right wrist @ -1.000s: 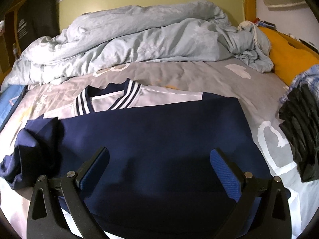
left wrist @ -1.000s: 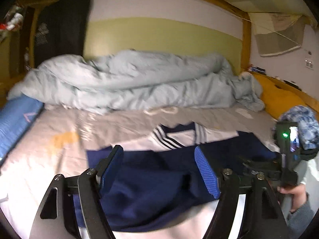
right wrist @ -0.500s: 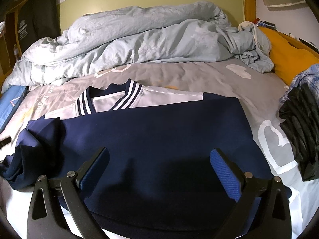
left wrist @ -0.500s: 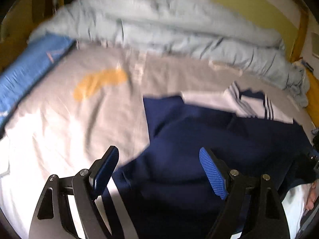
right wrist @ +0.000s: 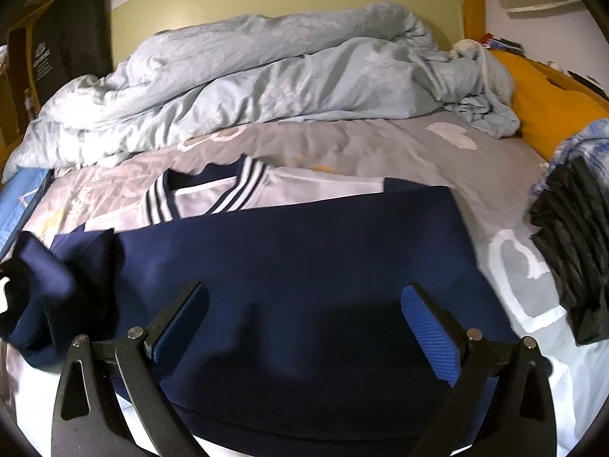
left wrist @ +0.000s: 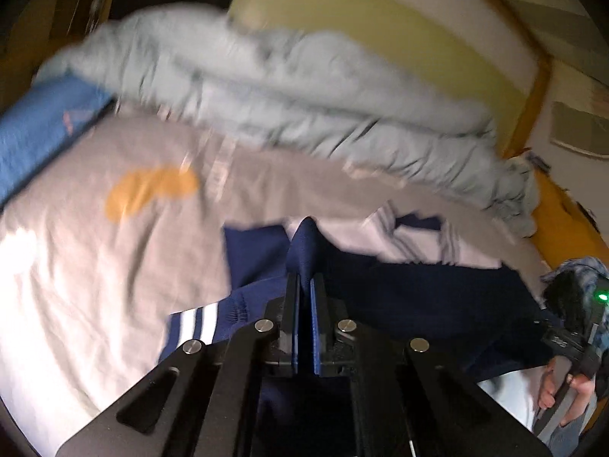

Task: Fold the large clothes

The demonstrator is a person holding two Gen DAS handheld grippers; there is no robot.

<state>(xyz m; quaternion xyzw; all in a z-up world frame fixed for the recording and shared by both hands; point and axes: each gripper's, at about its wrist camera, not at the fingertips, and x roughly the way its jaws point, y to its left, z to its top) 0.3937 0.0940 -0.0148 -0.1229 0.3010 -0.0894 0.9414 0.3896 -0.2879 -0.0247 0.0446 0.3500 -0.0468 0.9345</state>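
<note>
While the right tongs hang still, the left tongs have swung across the bed and pinched cloth.
Garment: a large navy blue knit sweater [right wrist: 297,266] with a white chest panel and navy-and-white striped collar lies spread flat across the near half of the bed, collar toward the far edge.
Sleeve: the navy sleeve with a white-striped cuff [left wrist: 236,304] lies bunched at the sweater's left side, toward the bed's left edge.
Left tongs [left wrist: 304,285]: their blue pads have just been closing and now stand almost together, with a ridge of the navy sleeve fabric nipped between them and standing up past the tips; a second ago they stood wide apart over the sweater with nothing gripped.
Left view: it has shifted toward the bed's left side and tilted, and it is blurred.
Right tongs [right wrist: 304,316]: spread wide above the sweater's near hem, gripping nothing; same place as a second ago.
Bed: a grey printed sheet [right wrist: 380,144] covers it.
Far edge: a crumpled pale blue duvet [right wrist: 266,80] lies heaped along it, unchanged.
Right edge: a folded dark garment [right wrist: 571,251] and a mustard yellow pillow [right wrist: 552,114].
Left edge: a blue pillow [left wrist: 42,129].
Person's hand [left wrist: 567,392]: at the left view's lower right, holding the right tongs' handle.
</note>
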